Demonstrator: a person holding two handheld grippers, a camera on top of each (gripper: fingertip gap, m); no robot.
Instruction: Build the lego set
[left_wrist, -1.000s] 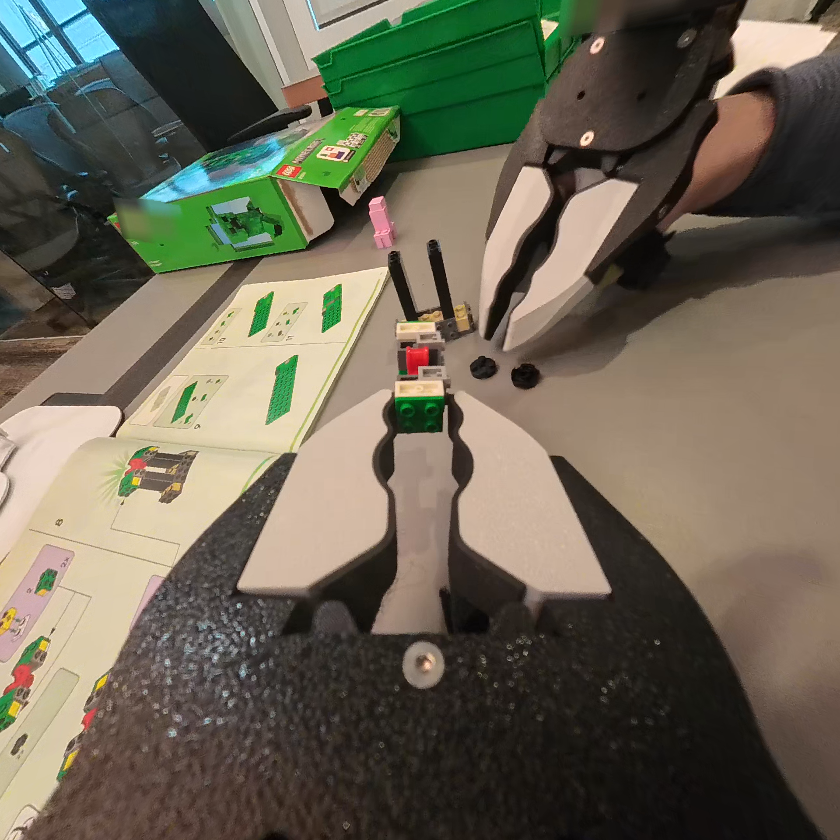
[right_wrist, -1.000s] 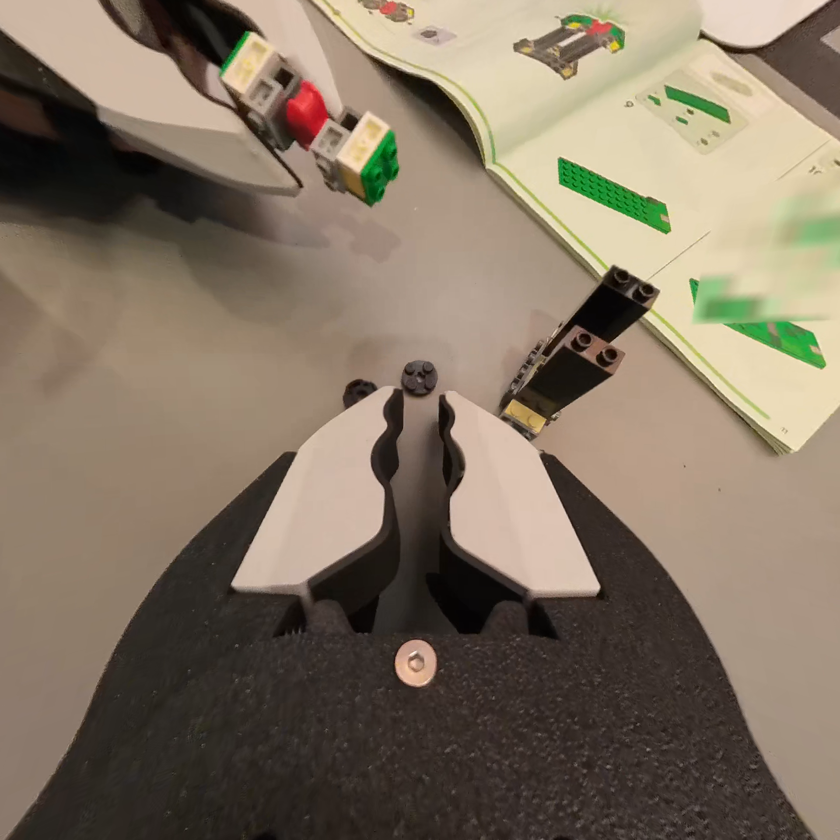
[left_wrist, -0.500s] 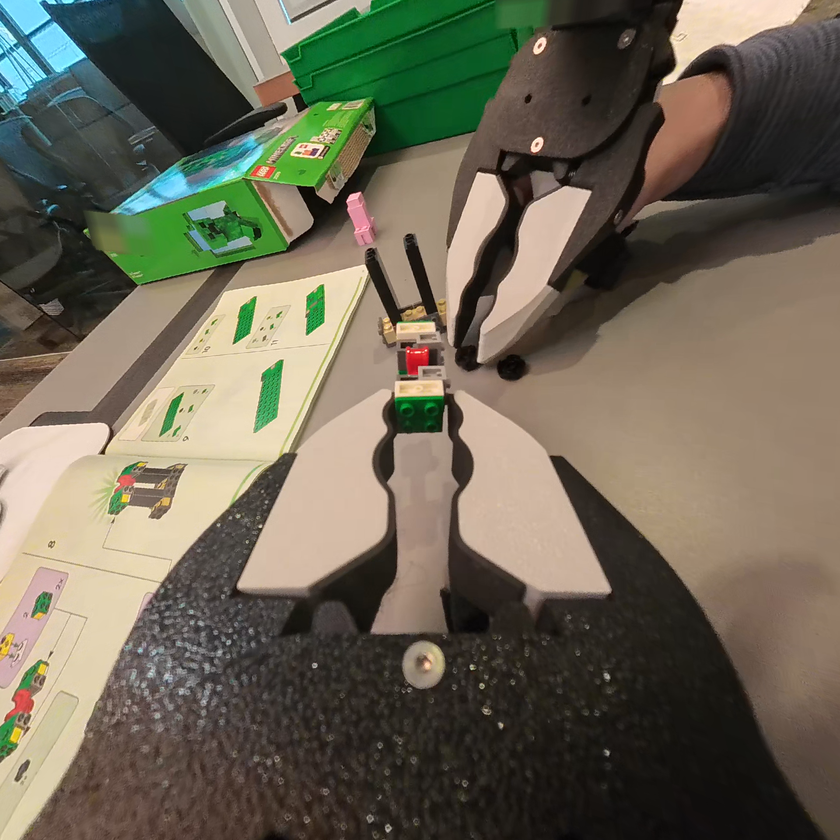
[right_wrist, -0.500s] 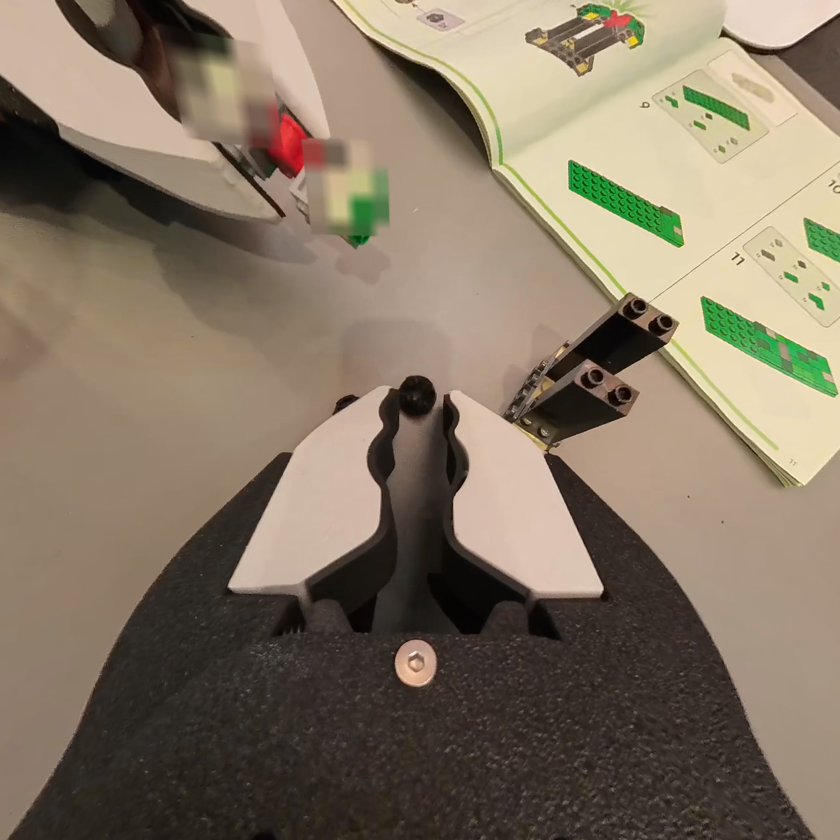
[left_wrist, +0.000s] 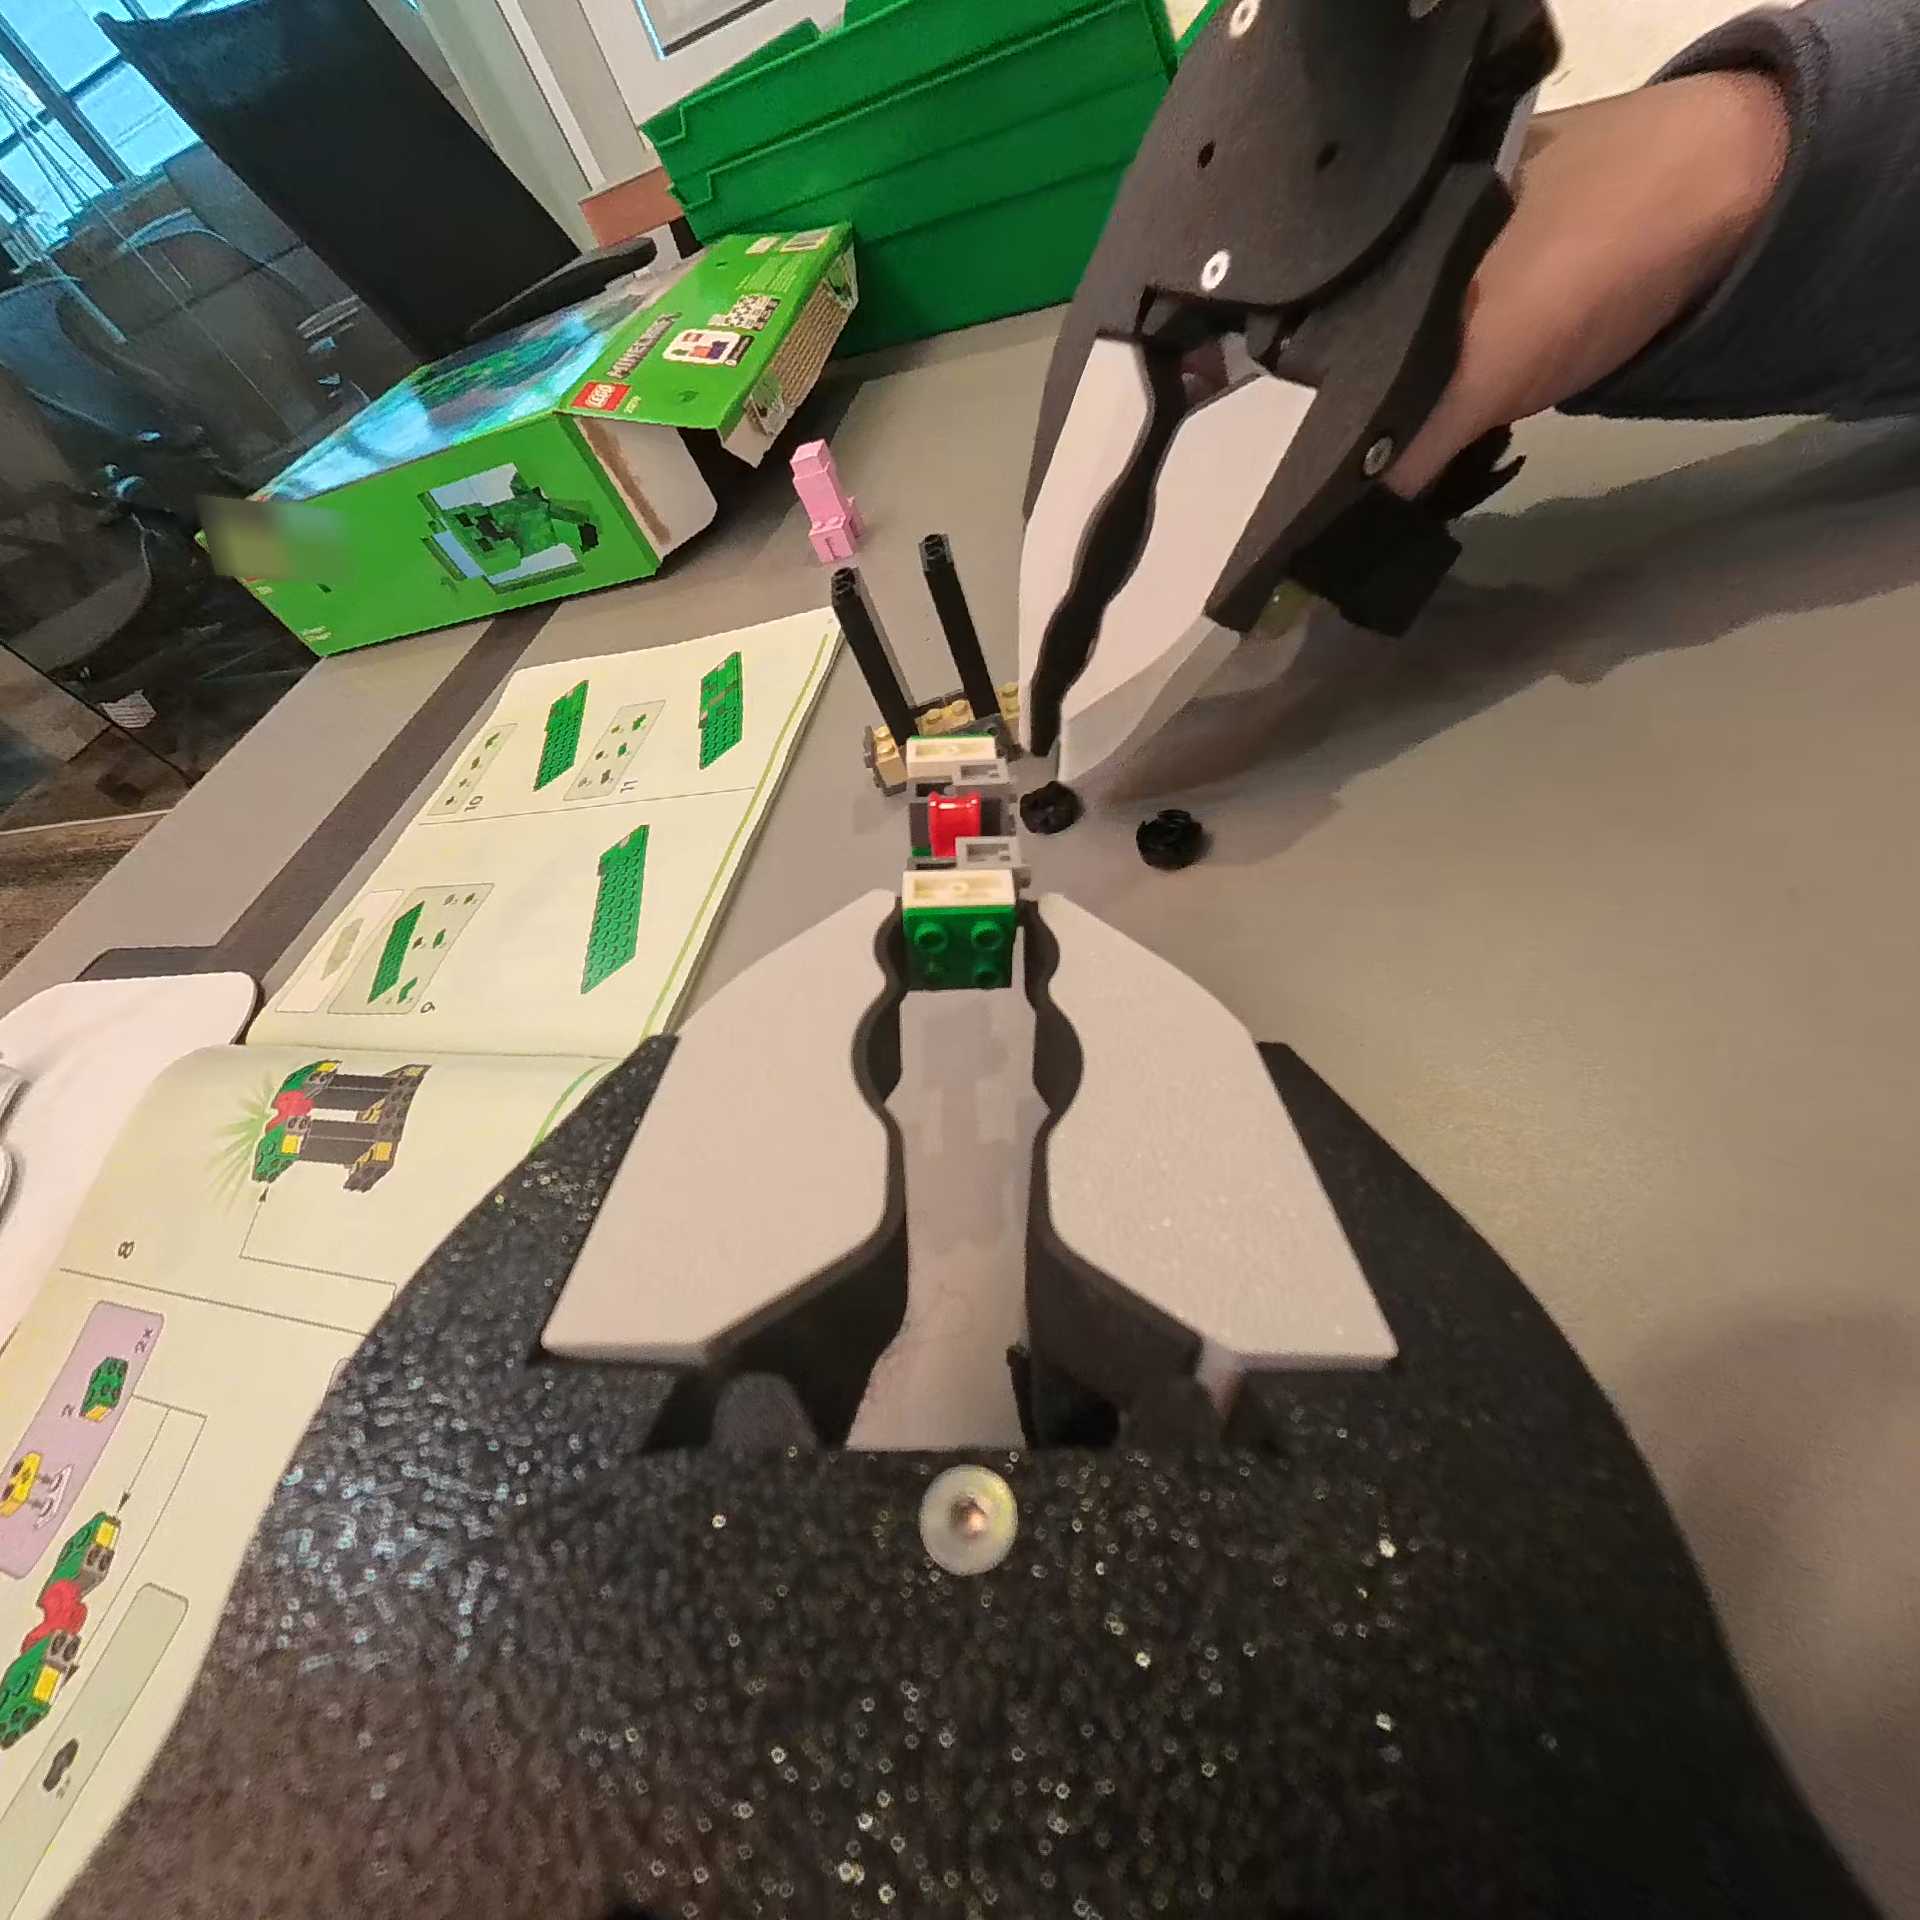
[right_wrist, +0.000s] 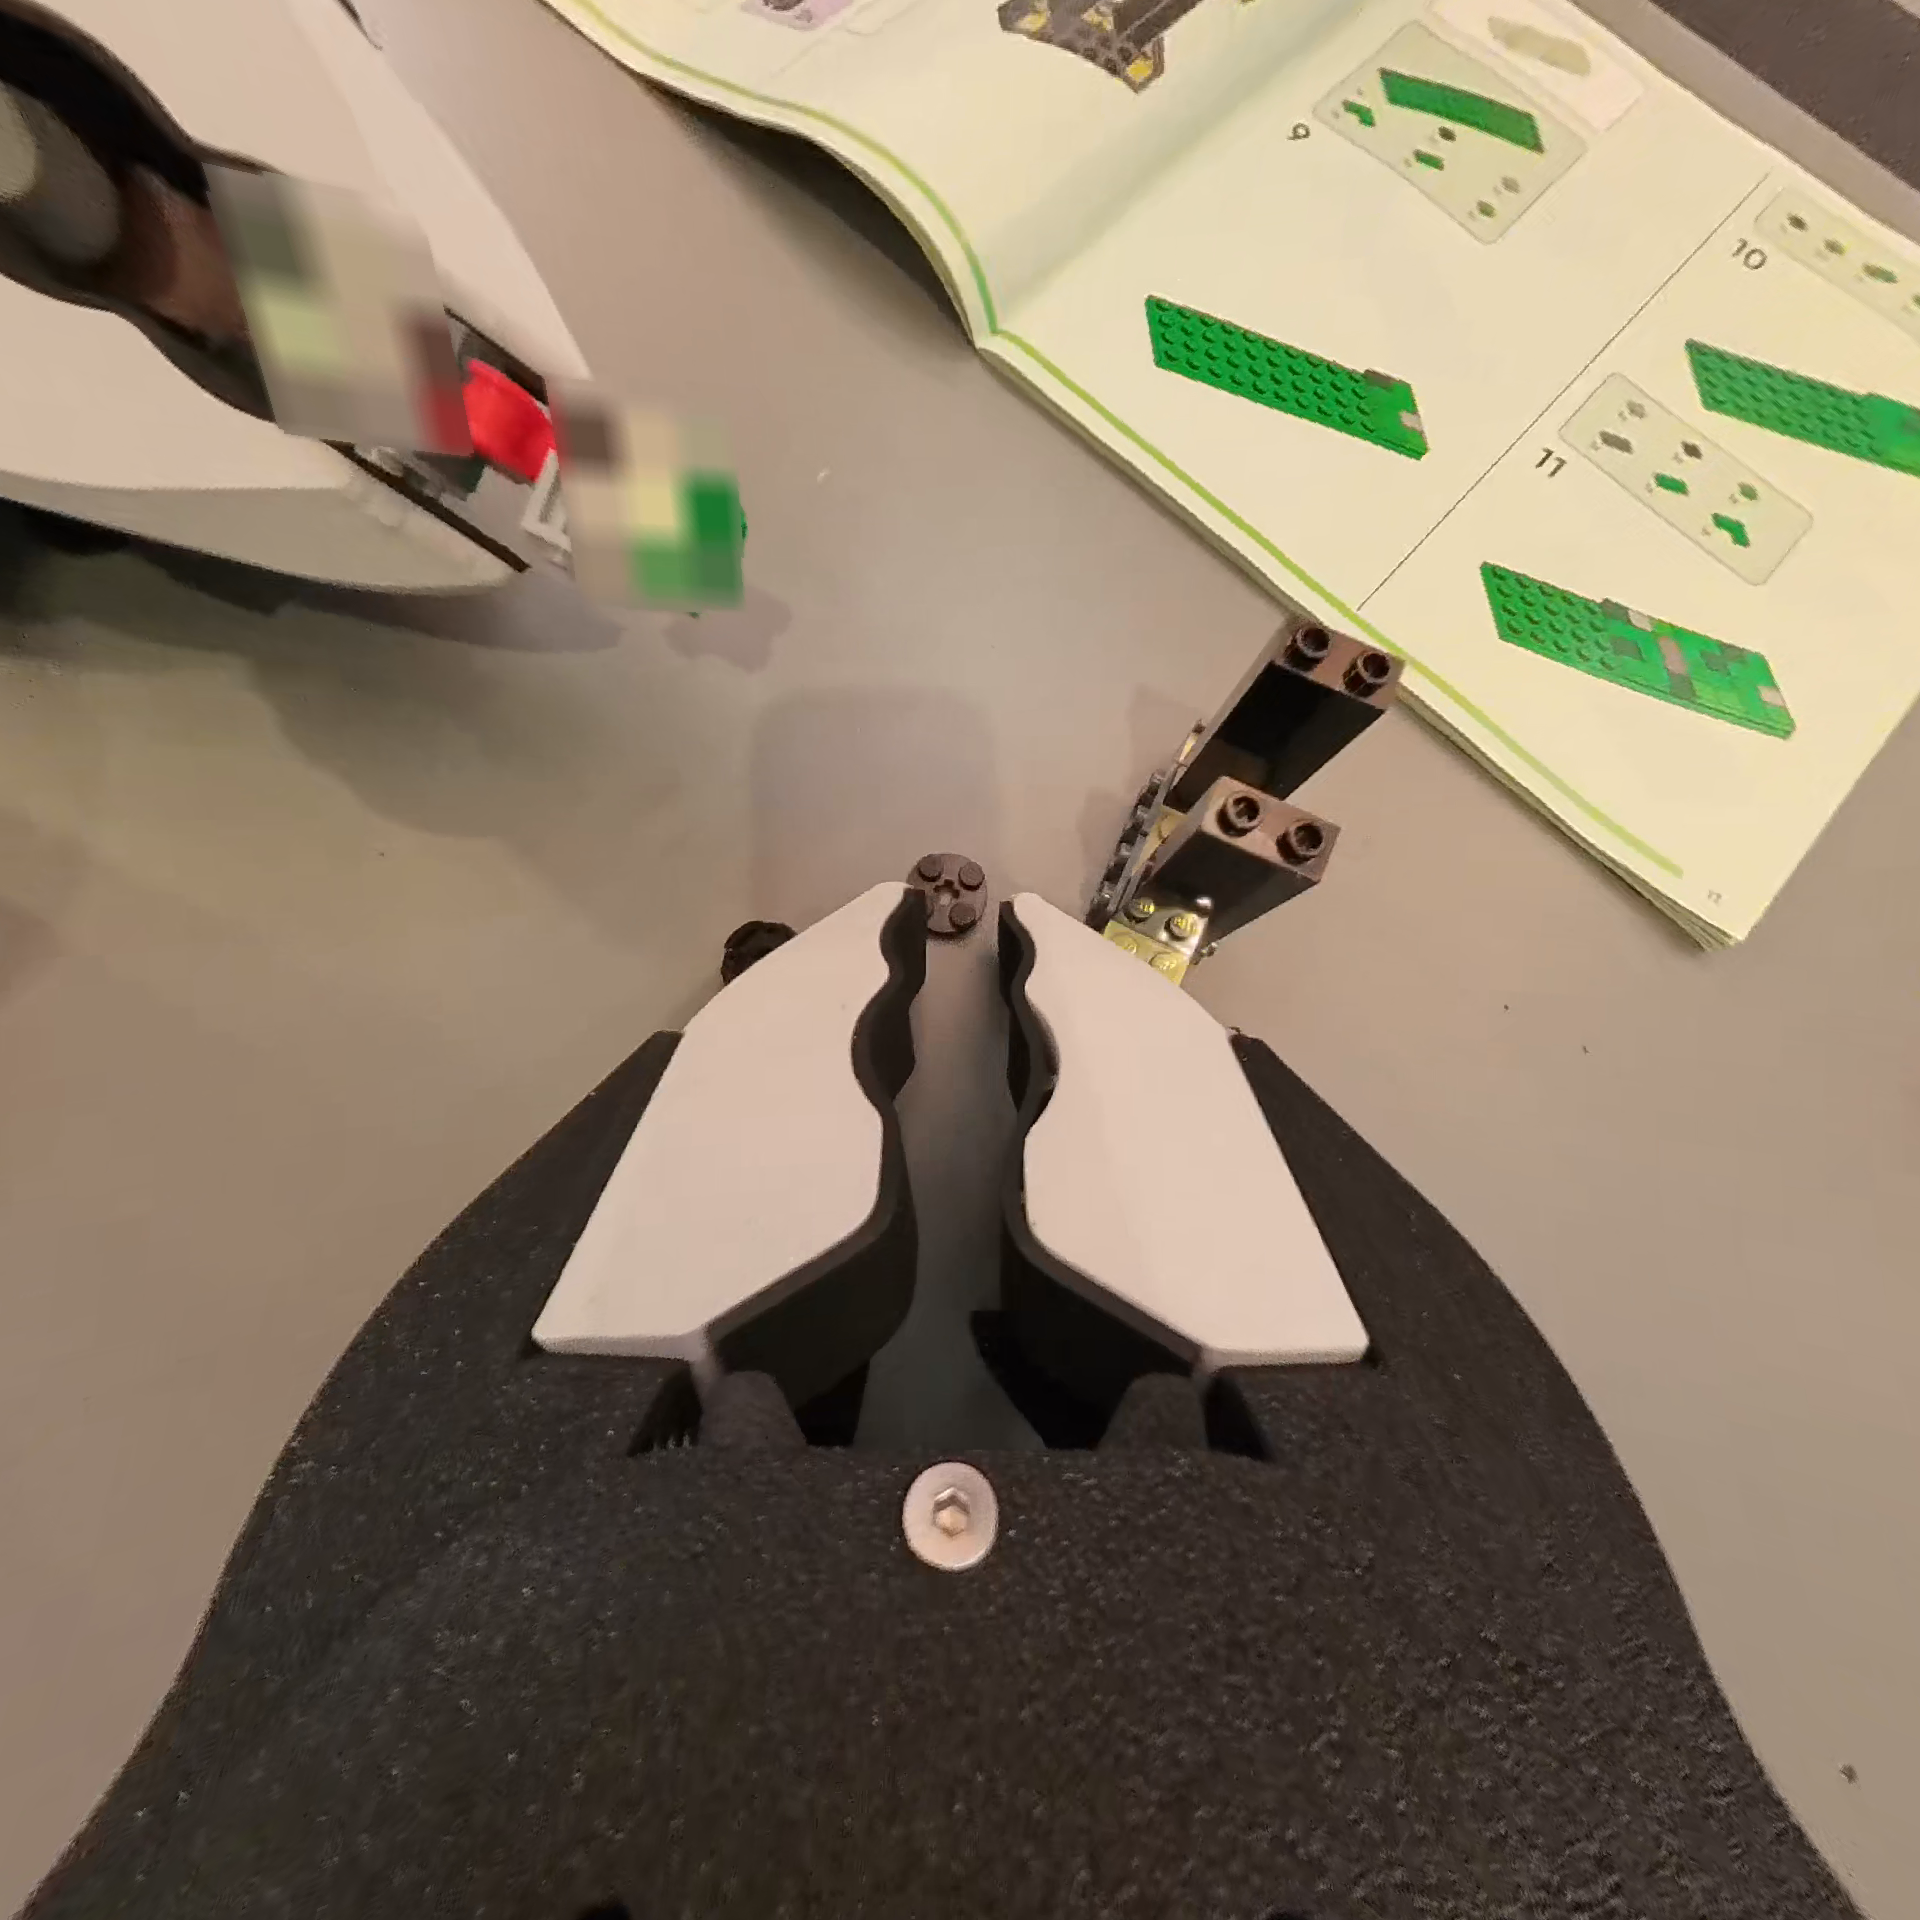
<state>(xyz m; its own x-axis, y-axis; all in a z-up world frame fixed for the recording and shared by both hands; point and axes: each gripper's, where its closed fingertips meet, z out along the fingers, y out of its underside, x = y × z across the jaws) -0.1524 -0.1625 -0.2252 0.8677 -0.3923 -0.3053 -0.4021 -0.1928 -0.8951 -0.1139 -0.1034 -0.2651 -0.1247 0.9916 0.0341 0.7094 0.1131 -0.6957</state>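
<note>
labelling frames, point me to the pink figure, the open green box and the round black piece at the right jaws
pink figure (left_wrist: 826, 504), left wrist view, middle of its body
green box (left_wrist: 488, 520), left wrist view, its front face
round black piece (right_wrist: 948, 896), right wrist view, its studded top between the jaw tips

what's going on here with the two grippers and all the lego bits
A person is building a lego set with two handheld grippers on a grey table. The left gripper is shut on a small green, white, grey and red brick assembly, held above the table. The right gripper has its fingertips on either side of a small round black stud piece, apparently just gripping it. A second round black piece, a black two-pillar sub-build and an open instruction booklet lie nearby.
</note>
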